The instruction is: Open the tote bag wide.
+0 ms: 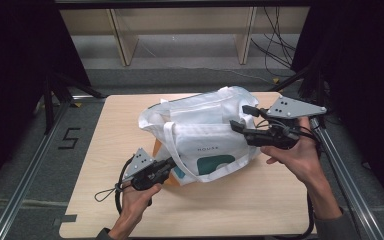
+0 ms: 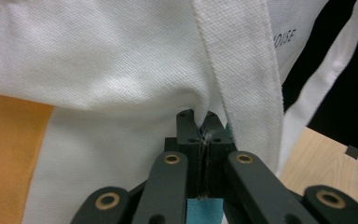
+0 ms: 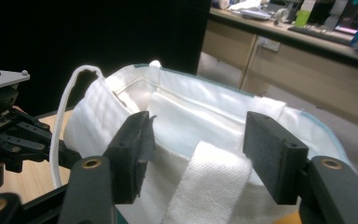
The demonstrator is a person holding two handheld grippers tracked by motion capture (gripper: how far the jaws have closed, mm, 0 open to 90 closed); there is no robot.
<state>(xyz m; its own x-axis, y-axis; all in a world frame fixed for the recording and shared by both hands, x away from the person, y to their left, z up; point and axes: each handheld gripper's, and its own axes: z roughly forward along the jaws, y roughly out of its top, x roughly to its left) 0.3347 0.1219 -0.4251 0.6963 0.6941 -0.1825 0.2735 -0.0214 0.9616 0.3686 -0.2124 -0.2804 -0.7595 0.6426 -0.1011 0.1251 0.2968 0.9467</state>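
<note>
A white tote bag (image 1: 205, 130) with a teal print lies slumped on the wooden table (image 1: 230, 205), its mouth facing the far side. My left gripper (image 1: 170, 165) sits at the bag's near left corner. Its jaws are shut on a fold of the white cloth (image 2: 98, 70), pinched at the left gripper's tips (image 2: 198, 116) beside a wide strap (image 2: 242, 70). My right gripper (image 1: 241, 117) hovers over the bag's right side, open. In the right gripper view, a white strap (image 3: 209, 186) lies below the right gripper (image 3: 196, 140), untouched by the pads.
An orange flat piece (image 1: 157, 147) pokes out from under the bag's left side. A black cable loop (image 1: 117, 192) trails on the table by my left hand. Metal rails (image 1: 25, 170) flank the table, and wooden shelving (image 1: 180, 30) stands behind it.
</note>
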